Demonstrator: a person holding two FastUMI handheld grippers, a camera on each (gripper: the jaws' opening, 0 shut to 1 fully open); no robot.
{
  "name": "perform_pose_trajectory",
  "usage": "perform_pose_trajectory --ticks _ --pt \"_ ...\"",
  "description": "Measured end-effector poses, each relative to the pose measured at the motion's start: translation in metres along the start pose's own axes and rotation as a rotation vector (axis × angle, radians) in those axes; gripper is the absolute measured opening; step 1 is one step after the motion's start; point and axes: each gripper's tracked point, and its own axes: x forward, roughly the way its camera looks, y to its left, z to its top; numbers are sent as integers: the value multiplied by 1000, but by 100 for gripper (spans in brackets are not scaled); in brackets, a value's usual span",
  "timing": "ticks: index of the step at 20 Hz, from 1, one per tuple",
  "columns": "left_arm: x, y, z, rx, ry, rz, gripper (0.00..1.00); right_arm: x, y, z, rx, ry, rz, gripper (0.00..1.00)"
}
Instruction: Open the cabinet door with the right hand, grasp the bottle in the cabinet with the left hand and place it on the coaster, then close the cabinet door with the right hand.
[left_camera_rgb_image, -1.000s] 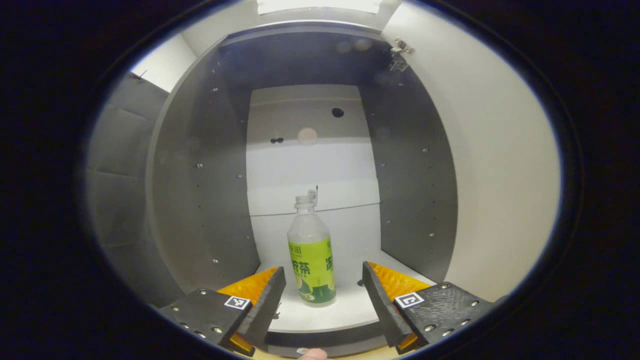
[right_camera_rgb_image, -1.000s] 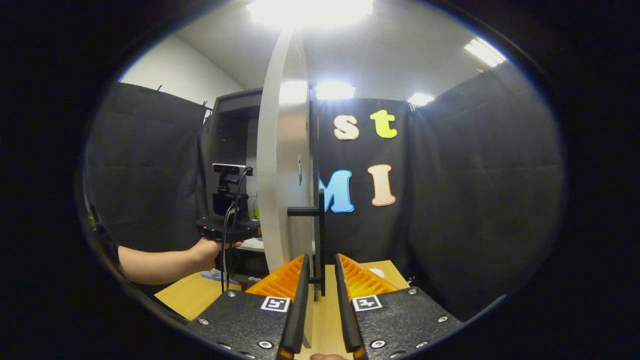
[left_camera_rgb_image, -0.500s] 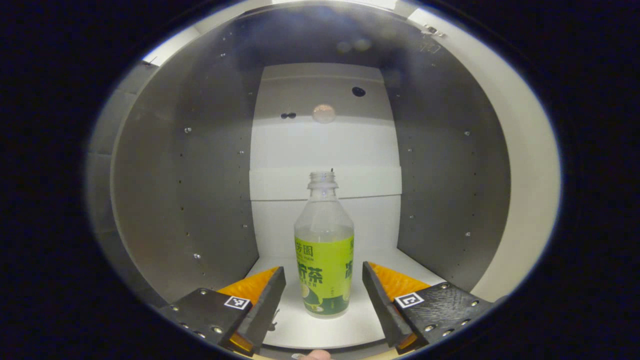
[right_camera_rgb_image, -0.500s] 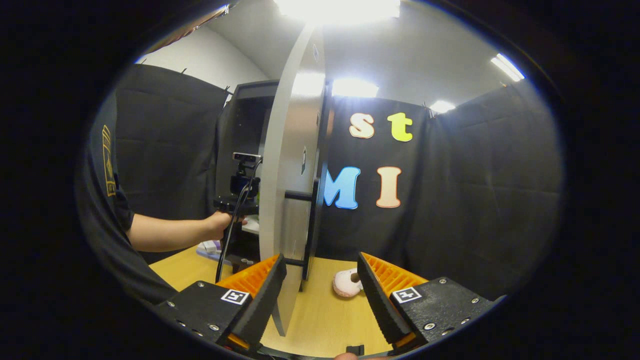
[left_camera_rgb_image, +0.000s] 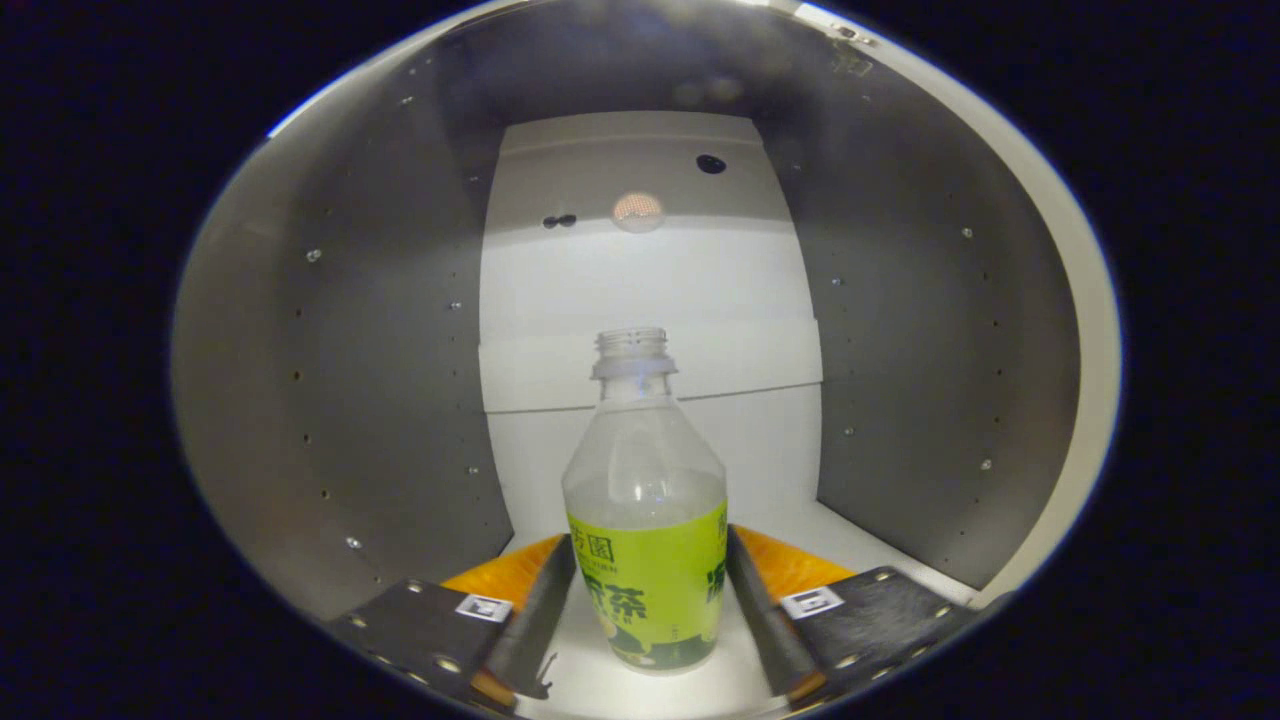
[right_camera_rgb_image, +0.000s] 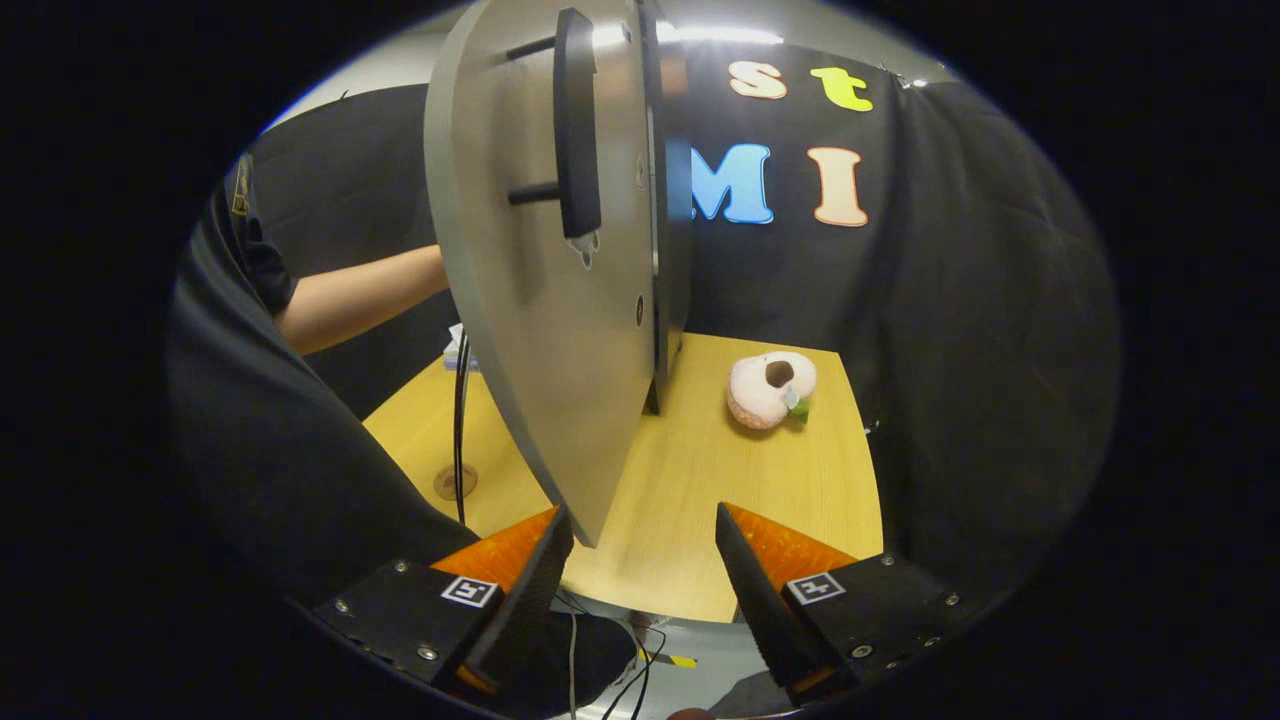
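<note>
At frame centre the open cabinet door (right_camera_rgb_image: 545, 330) stands edge-on over the wooden worktop (right_camera_rgb_image: 700, 480), its dark handle (right_camera_rgb_image: 577, 120) at top; a pink doughnut-shaped item (right_camera_rgb_image: 768, 387) lies right of it, right gripper (right_camera_rgb_image: 640, 560) jaws apart below

We see a clear bottle (left_camera_rgb_image: 645, 520) with a bright green label printed in dark green and white characters, standing on the cabinet's white floor. The cabinet (left_camera_rgb_image: 400, 380) has dark grey side walls dotted with small pale pegs, and a white back panel. The cabinet door (right_camera_rgb_image: 545, 300) is pale grey with a black handle (right_camera_rgb_image: 577, 120). Near the far edge of the light yellow wooden table (right_camera_rgb_image: 760, 480) lies a pink-and-white doughnut-shaped item (right_camera_rgb_image: 768, 388) with a small green tag. The person's sleeve (right_camera_rgb_image: 255, 270) is black.
</note>
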Motion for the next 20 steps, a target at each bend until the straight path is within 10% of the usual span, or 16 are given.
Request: perform_pose_trajectory --ticks 13,20 --pt "-55 27 45 -84 -127 -55 62 15 -73 8 -109 -97 -330 90" --pt "-39 13 26 -69 -120 -29 62 26 -47 11 -126 -105 -380 95"
